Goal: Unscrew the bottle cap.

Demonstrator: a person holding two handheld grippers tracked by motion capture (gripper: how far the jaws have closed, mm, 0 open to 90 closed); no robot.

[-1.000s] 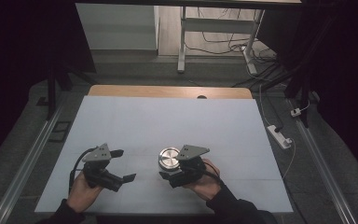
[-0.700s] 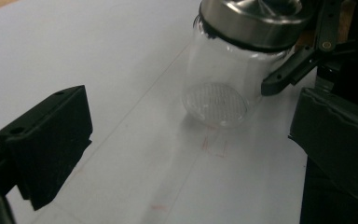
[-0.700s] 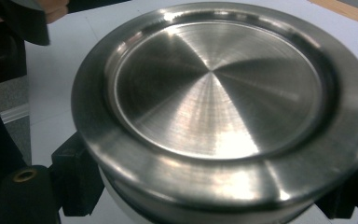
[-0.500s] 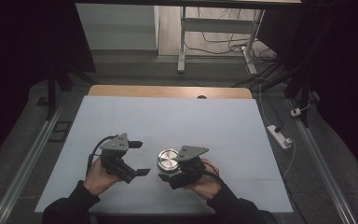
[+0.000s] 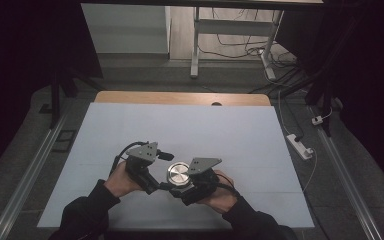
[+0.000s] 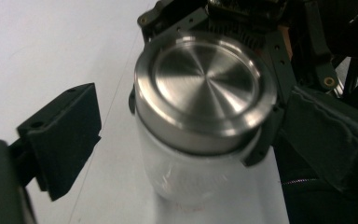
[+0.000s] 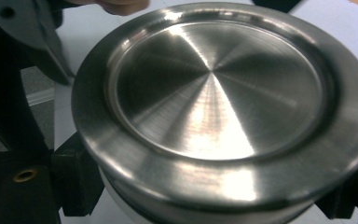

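A clear glass jar (image 6: 186, 179) with a brushed metal lid (image 5: 179, 173) (image 6: 205, 86) (image 7: 214, 93) is held just above the white table (image 5: 190, 125), near its front edge. My right gripper (image 5: 191, 189) (image 7: 209, 198) is shut on the jar just under the lid. From the left, my left gripper (image 5: 162, 172) (image 6: 196, 121) has its jaws on either side of the jar and lid. They have just been closing. In the left gripper view the left pad (image 6: 63, 140) still stands apart from the glass.
The table's far edge is a wooden strip (image 5: 180, 97). A white power strip (image 5: 299, 146) and cables lie on the floor to the right. Metal rails (image 5: 25, 175) run along both sides, and a stand's legs (image 5: 195, 45) rise beyond the table.
My left gripper has moved right, from well left of the jar to straddling it, and its jaws have narrowed. The right gripper and the jar have stayed in place.
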